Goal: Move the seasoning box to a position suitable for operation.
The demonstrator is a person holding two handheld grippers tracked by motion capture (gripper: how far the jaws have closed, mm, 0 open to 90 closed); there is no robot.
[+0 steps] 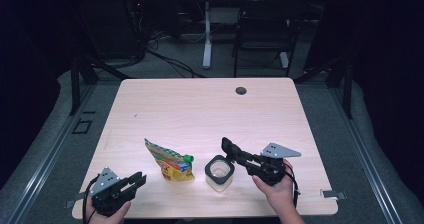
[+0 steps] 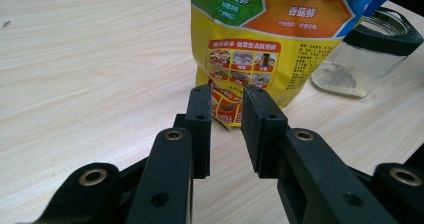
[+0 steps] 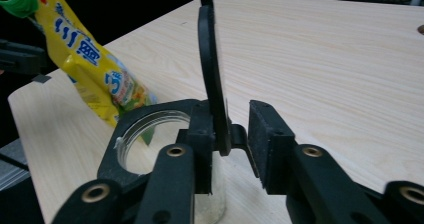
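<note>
So I've got the yellow foil spout pouch with the green cap (image 1: 170, 163) standing mid-counter, touching nothing, right beside the clear glass jar with the black square collar (image 1: 219, 172); the pouch looks light, floppy and slick, so I'd grab it near the stiff cap. My left tongs (image 1: 136, 180) are parted and empty just short of it. My right tongs (image 3: 227, 134) sit loosely around the jar's flipped-up black lid (image 3: 212, 69), not pinching, and the pale wooden counter (image 1: 200, 104) has loads of room behind, though the front edge is close.
</note>
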